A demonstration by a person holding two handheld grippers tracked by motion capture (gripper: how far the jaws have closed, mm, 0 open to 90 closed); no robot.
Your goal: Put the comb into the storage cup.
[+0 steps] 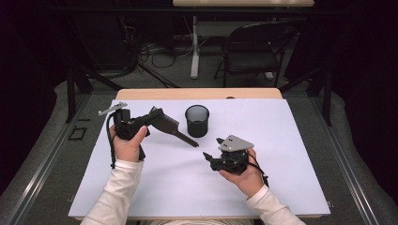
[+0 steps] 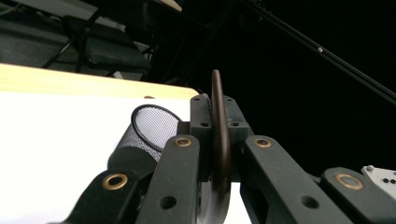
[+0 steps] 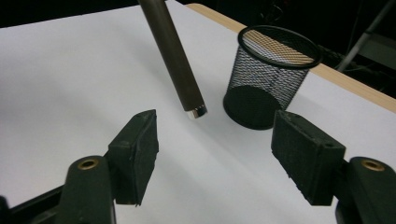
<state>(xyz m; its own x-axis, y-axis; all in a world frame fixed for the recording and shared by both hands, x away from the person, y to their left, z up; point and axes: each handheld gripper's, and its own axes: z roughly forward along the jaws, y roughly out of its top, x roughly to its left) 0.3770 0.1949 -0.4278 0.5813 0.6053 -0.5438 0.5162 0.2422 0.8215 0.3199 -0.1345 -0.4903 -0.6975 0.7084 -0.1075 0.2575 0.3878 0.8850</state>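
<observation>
My left gripper is shut on the flat head of a dark comb-like brush, which it holds above the white table cover. The brush's long round handle slants down to the right and ends in a silver tip. In the left gripper view the head stands edge-on, clamped by my left gripper. A black mesh cup stands upright just beyond the handle. My right gripper is open and holds nothing, a little right of the handle tip. In the right gripper view my right gripper faces the handle and the cup.
A white sheet covers most of the wooden table. A folding chair and a table leg stand on the floor beyond the far edge. Dark frame bars rise at the left.
</observation>
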